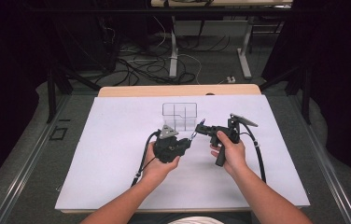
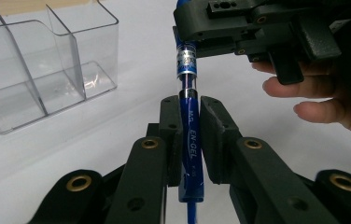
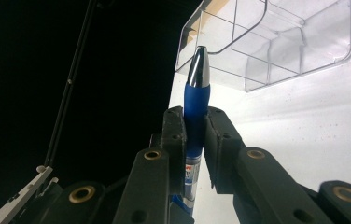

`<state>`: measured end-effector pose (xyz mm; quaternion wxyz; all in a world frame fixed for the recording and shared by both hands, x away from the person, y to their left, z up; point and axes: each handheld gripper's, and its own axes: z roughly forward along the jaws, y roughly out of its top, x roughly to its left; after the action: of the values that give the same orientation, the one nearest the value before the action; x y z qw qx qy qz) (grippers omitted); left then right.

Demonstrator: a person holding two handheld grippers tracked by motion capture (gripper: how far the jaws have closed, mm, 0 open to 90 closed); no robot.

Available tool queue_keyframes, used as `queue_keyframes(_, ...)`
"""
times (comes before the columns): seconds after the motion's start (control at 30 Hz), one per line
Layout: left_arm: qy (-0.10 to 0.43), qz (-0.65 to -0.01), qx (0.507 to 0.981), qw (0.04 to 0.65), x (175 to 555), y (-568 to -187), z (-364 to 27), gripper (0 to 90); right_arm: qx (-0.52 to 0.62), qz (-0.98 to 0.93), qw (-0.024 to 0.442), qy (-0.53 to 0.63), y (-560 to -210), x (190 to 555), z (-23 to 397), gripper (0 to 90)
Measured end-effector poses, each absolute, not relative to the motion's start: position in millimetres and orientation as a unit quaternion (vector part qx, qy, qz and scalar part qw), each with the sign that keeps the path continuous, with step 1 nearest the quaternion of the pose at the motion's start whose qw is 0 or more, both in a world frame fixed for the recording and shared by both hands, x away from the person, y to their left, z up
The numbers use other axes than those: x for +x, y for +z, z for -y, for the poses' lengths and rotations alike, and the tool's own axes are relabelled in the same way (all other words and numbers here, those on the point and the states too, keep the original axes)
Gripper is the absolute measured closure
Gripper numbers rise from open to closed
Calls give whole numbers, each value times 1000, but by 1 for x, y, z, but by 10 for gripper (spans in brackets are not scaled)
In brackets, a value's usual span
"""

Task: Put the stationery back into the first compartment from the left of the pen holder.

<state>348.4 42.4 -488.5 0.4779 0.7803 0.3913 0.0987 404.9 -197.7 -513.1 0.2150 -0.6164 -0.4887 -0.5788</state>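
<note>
Pen [image 2: 190, 140], one, blue glossy plastic with a chrome cone tip, spans two black grippers above a white table [image 1: 117, 154]. Left gripper [image 2: 191, 105] clamps its barrel; right gripper [image 3: 194, 114] clamps its rubbery grip. One clear, divided plastic organizer [image 1: 179, 115] stands just behind.
</note>
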Motion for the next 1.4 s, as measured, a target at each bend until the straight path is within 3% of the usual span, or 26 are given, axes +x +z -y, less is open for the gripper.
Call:
queue_keyframes(0.4, 97, -400, 773, 483, 351, -488, -46, 784, -614, 494, 201, -581, -505, 406, 192, 807)
queue_keyframes(0.57, 101, -406, 772, 479, 354, -490, -49, 730, -603, 519, 175, -580, -496, 410, 186, 807)
queue_keyframes(1.4, 145, -436, 752, 473, 365, -497, -83, 438, -505, 647, -57, -569, -426, 423, 142, 807)
